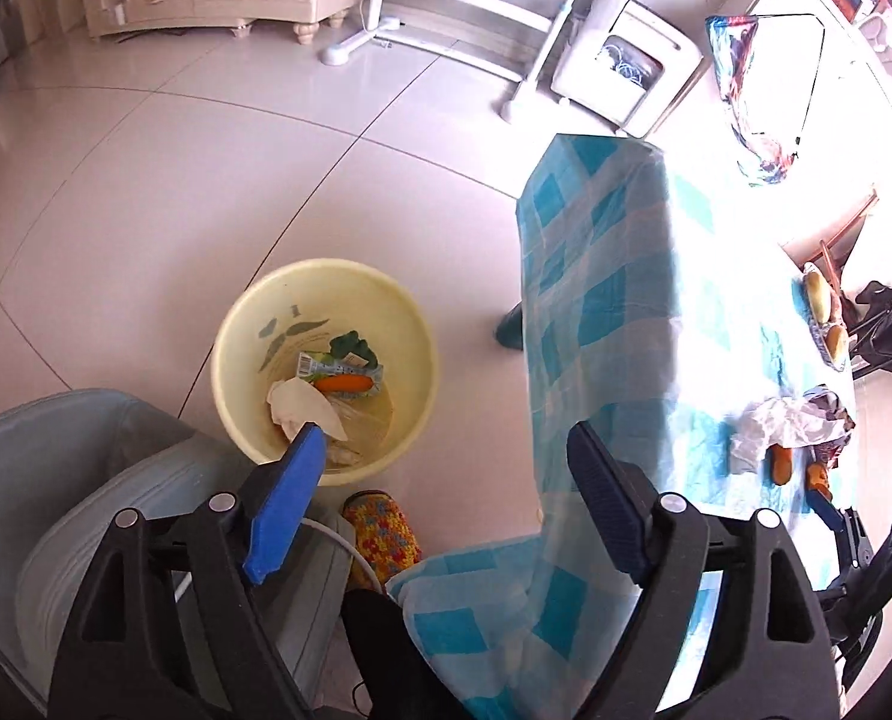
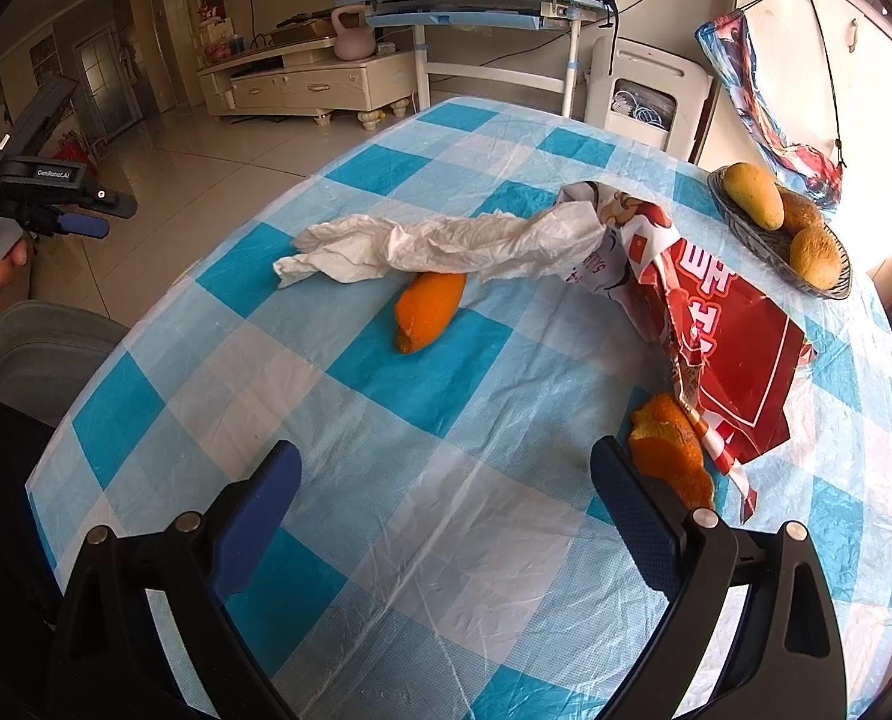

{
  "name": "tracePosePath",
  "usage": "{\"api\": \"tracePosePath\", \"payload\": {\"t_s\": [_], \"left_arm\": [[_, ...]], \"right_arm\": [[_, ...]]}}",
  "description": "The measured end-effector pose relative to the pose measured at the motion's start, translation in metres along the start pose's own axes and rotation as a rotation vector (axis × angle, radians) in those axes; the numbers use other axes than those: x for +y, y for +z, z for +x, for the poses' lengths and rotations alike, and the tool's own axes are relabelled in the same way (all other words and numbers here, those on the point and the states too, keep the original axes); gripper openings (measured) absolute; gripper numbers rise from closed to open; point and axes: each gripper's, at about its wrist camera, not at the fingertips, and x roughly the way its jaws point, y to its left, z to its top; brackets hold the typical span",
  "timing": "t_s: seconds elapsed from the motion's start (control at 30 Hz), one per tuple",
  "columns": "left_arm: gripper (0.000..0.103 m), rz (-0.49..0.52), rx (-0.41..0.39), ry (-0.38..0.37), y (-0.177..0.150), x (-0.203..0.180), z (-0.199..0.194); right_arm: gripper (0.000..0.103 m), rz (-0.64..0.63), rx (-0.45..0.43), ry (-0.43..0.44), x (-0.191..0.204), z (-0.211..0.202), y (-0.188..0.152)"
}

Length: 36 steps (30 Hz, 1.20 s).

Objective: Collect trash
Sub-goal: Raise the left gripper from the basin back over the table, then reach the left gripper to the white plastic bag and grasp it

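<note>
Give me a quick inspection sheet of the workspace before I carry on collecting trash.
Surface: table under a blue-and-white checked cloth, no spills seen.
Job's things: crumpled white paper, two orange peels and a torn red wrapper lie on the cloth; yellow bin on the floor holds tissue, a wrapper and peel.
Clutter: fruit basket at the far edge, not trash.
Grippers: left gripper open and empty, above the bin; right gripper open and empty over the cloth, right finger beside the near peel.
Cables: white cord by the grey seat.
Surroundings: tiled floor, desk, TV cabinet.
</note>
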Motion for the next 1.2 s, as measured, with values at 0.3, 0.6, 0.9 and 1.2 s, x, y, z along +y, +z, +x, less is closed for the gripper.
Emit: {"api": "tracePosePath", "payload": {"t_s": [0.3,0.6,0.9,1.2], "left_arm": [[0.094,0.136,-0.201,-0.053,-0.05,-0.12,-0.085],[0.094,0.059,-0.122,-0.142,-0.11,-0.113,-0.051],[0.094,0.028,-0.15,-0.139,-0.124,-0.114,-0.053],[0.095,0.085,-0.153,-0.111,-0.131,-0.128,-0.054]], "right_arm": [[0.093,0.087,-0.066,-0.081,-0.026,-0.025,-0.009],[0.094,-0.057,0.021,-0.351,-0.07,-0.02,-0.017],[0.095,-0.139,-0.035,-0.386,-0.075,0.005,0.008],[0.097,0.101,0.036,-0.073,-0.126,0.014,0.009]]}}
